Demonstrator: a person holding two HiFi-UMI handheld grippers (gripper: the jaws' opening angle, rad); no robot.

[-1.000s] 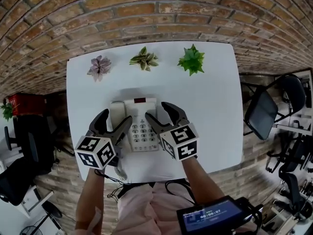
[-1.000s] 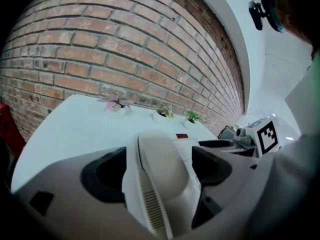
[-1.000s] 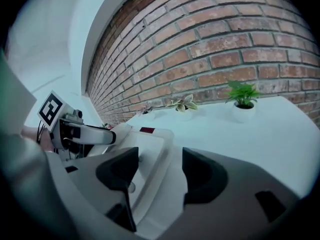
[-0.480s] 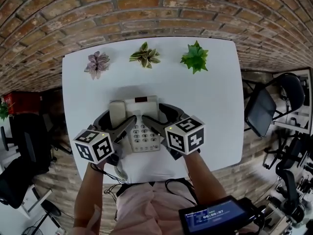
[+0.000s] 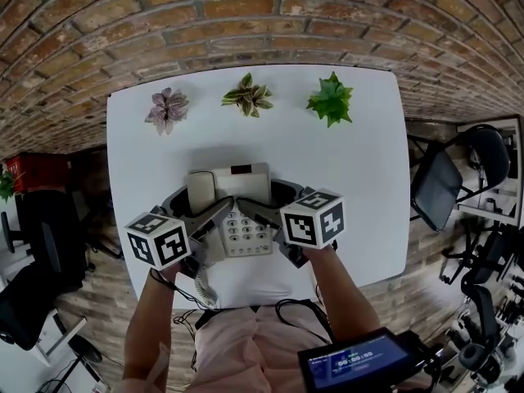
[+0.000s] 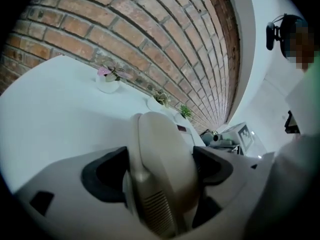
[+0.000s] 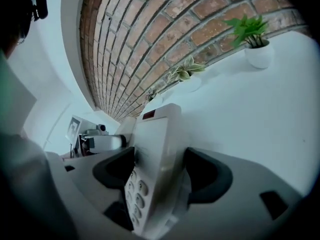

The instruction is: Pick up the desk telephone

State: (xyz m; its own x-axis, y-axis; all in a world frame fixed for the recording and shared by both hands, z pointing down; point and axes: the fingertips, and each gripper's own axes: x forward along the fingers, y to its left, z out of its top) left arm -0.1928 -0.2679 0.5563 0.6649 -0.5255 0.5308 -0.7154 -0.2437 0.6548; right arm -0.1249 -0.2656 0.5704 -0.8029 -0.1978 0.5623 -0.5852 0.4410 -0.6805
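I lowered left gripper and right gripper astride telephone. Left jaws stood apart, handset between, unclamped. Right jaws had just widened, keypad side between. Squeeze and lift remained, I judged.

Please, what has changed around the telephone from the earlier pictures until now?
Both claws came down over the desk telephone. The left claw now straddles the handset; whether it presses yet I cannot tell. The right claw has just been opening its jaws, with the keypad side between them, not gripped. The desk telephone stays on the table, and the potted plants have not moved.
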